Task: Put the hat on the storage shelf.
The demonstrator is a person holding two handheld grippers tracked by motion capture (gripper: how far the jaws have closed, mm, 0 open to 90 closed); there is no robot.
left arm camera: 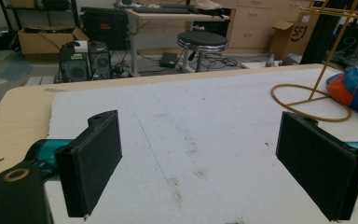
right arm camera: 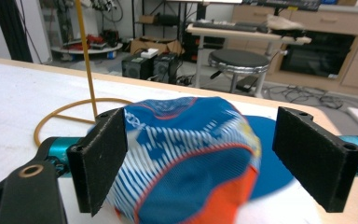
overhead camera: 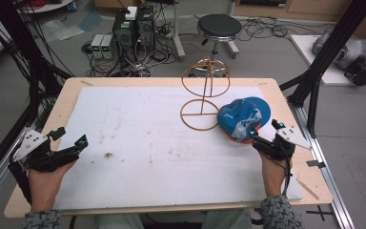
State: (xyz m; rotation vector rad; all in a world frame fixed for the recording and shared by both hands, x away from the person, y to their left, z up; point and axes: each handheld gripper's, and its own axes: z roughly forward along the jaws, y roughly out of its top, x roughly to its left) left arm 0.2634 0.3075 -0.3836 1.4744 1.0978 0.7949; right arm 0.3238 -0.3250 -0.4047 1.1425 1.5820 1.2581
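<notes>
the blue and orange cap (overhead camera: 244,119) lies on the white mat (overhead camera: 138,143), just beside the ring base of the wire stand (overhead camera: 205,98), on the side toward the person's right arm. the right gripper (overhead camera: 256,139) sits at the cap's near edge; in the right gripper view its jaws stand apart with the cap's crown (right arm camera: 186,158) bulging between them, one pad close against the fabric, the other with a gap, so nothing is clamped yet. the left gripper (overhead camera: 78,143) rests well apart from the stand, across the mat, jaws wide with only mat between them.

risks, as i judge them: closing on the soft crown may catch just a fold, so the cap sags or slips out when lifted. the stand is light wire and touching or nearly touching the cap, so dragging the cap could tip it.

the cap carries white lettering among stripes, too blurred to read. a cardboard box (left arm camera: 286,35) behind the stand shows "sf".
</notes>
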